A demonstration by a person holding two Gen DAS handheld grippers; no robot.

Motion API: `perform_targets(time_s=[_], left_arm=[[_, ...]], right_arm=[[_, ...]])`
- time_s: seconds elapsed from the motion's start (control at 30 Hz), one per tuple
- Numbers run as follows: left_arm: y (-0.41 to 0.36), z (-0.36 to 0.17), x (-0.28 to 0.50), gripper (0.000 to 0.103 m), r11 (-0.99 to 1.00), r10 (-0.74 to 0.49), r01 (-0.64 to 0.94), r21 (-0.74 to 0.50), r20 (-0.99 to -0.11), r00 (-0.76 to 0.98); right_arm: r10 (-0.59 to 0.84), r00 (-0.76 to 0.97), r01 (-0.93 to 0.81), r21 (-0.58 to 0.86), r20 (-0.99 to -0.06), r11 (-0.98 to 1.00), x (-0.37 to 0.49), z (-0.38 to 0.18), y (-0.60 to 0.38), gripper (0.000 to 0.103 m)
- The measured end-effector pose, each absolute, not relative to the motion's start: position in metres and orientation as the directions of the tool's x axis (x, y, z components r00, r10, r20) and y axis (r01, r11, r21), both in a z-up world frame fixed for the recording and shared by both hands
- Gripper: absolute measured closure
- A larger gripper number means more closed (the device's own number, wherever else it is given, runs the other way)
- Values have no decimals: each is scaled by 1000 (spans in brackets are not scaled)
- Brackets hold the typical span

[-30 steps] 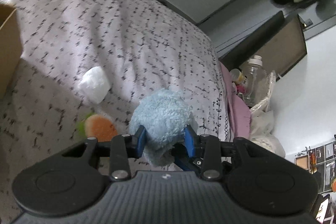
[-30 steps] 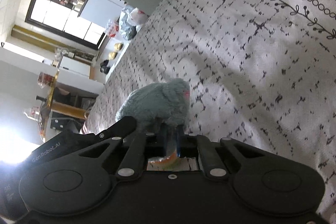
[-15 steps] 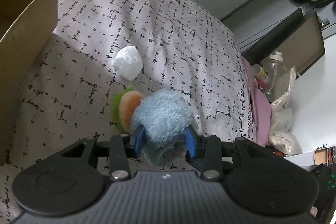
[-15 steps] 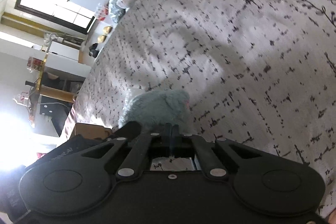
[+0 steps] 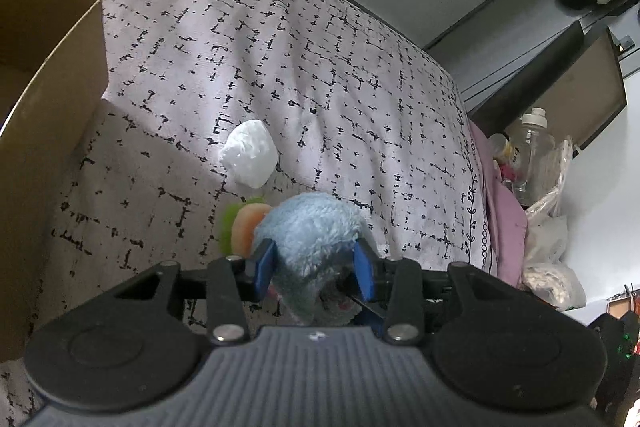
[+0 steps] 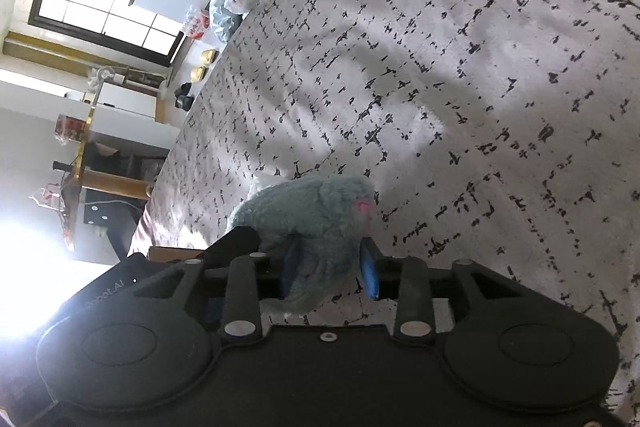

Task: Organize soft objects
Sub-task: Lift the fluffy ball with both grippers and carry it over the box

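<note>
While the fluffy light-blue plush toy sits pinched between the blue pads of the left gripper, held just above the patterned white bedspread, pretty much nothing looks sorted yet. The open brown cardboard box at the left edge seems like the obvious drop spot, but its inside isn't visible, so no telling what's already in there.

The right gripper is right up against the same plush, and its jaws are opening. The toy's fur sits between the pads, though they don't look like they're squeezing it, so the left one is probably doing the carrying.

Still loose on the bed: a crumpled white soft lump lying near the box, and an orange-and-green plush piece just beside the blue toy, partly hidden behind it. Best guess is one item in hand, at least two left to go.
</note>
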State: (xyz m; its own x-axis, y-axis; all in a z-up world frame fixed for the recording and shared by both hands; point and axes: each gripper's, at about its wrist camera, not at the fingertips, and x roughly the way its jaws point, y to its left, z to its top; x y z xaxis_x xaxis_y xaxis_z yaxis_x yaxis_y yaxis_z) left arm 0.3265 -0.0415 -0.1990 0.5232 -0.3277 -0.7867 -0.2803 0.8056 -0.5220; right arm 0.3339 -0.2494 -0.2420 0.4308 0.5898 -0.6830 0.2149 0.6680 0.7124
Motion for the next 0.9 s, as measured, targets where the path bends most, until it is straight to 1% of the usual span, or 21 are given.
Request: perform_targets(time_s=[0.1, 0.17, 0.23, 0.37, 0.5, 0.57, 0.6, 0.63, 0.7, 0.9], left_arm=[[-41, -200, 329, 63, 808, -328, -277, -520, -788, 520], [-40, -201, 331, 63, 812, -322, -280, -511, -794, 516], [-40, -200, 332, 63, 830, -301, -277, -484, -806, 510], [-46, -196, 330, 63, 870, -286, -218, -443, -812, 509], [-47, -197, 326, 63, 886, -263, -207, -415, -817, 513], [-49, -196, 324, 68, 892, -268, -185, -413, -811, 521], [-50, -195, 323, 75, 896, -268, -174, -410, -808, 524], [-51, -193, 322, 78, 898, -268, -167, -407, -807, 526], [-51, -190, 320, 82, 889, -279, -178, -422, -807, 520], [-45, -166, 314, 85, 892, -294, -142, -429, -789, 540]], right_arm=[[598, 432, 227, 723, -675, 653, 337, -245, -245, 67], [580, 446, 214, 710, -682, 670, 338, -243, -243, 80], [584, 446, 216, 715, -678, 665, 338, -244, -244, 82], [589, 451, 202, 719, -671, 665, 337, -242, -245, 84], [590, 449, 199, 719, -671, 666, 337, -240, -244, 84], [588, 450, 191, 716, -672, 672, 336, -239, -243, 84], [588, 450, 188, 715, -672, 673, 335, -238, -243, 84], [587, 451, 185, 713, -673, 676, 334, -238, -243, 84], [583, 452, 185, 710, -676, 680, 332, -237, -244, 85], [599, 477, 157, 733, -643, 662, 325, -219, -244, 85]])
